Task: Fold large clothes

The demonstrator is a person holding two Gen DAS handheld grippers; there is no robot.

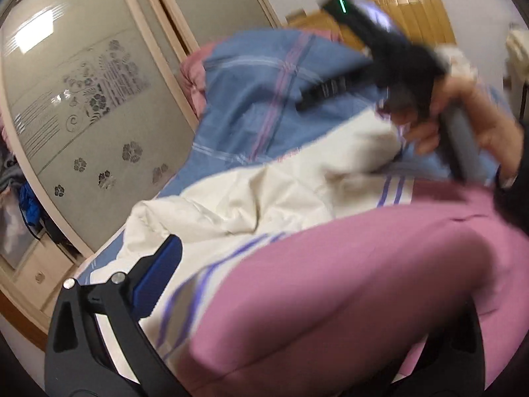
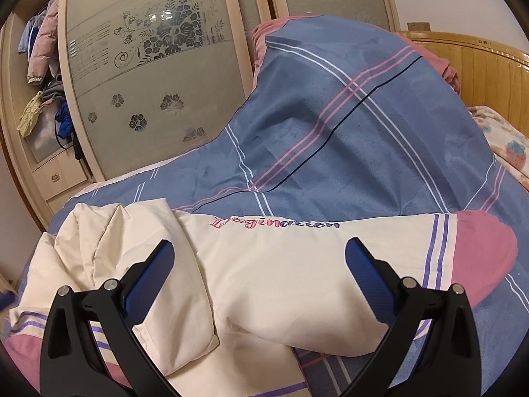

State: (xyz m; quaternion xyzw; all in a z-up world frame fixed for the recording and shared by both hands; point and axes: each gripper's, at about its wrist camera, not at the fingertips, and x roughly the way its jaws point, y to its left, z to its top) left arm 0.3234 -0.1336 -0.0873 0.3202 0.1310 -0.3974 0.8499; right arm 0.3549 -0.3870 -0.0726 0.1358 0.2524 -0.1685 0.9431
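Two views, one garment (image 1: 264,198). Left wrist view: the left gripper (image 1: 251,301) shows only one blue finger (image 1: 158,278); pink cloth drapes over the other side, so I cannot tell if it grips. Beyond the garment, a hand (image 1: 463,122) carries the right gripper (image 1: 330,94) above it.

Right wrist view: the right gripper (image 2: 261,281) hangs wide apart, holding nothing, over the cream garment (image 2: 281,264), which lies on the blue sheet (image 2: 330,115), bunched on the left. Likely mid-fold; next calls for pinching a free edge and drawing it across.
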